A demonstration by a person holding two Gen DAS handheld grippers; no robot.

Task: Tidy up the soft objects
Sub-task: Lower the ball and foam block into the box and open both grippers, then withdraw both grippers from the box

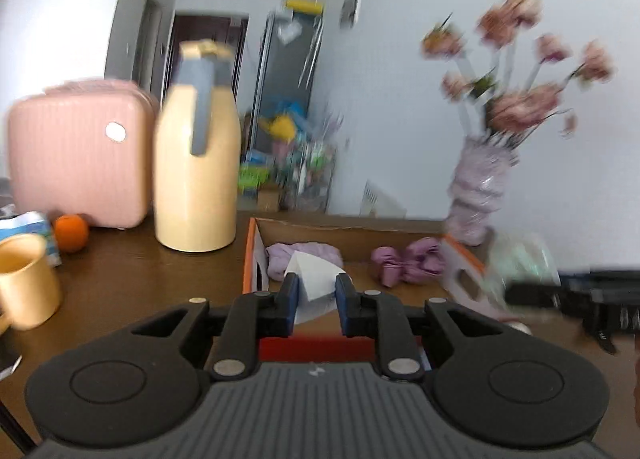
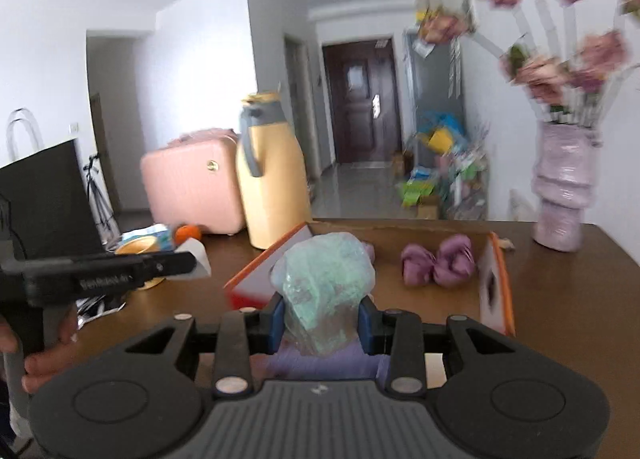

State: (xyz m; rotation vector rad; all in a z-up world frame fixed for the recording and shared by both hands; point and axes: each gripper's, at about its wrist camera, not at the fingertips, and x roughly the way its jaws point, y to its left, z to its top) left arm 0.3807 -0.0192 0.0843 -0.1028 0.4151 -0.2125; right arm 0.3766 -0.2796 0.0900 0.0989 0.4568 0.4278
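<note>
My left gripper (image 1: 316,287) is shut on a folded white tissue (image 1: 314,277) and holds it above the near edge of an orange-rimmed cardboard box (image 1: 250,255). The box holds a lilac cloth (image 1: 308,253) and a purple bow (image 1: 408,259). My right gripper (image 2: 320,319) is shut on a mint-green soft bundle wrapped in clear plastic (image 2: 326,279), held over the near left corner of the box (image 2: 502,271). The purple bow (image 2: 438,261) lies in the box beyond it. The left gripper (image 2: 192,261) with its white tissue (image 2: 198,259) shows at the left of the right wrist view.
On the brown table (image 1: 160,279) stand a yellow thermos jug (image 1: 196,175), a pink case (image 1: 76,155), an orange (image 1: 71,233), a yellow mug (image 1: 24,283) and a lilac vase of flowers (image 1: 480,191). The right gripper (image 1: 568,295) is blurred at the right.
</note>
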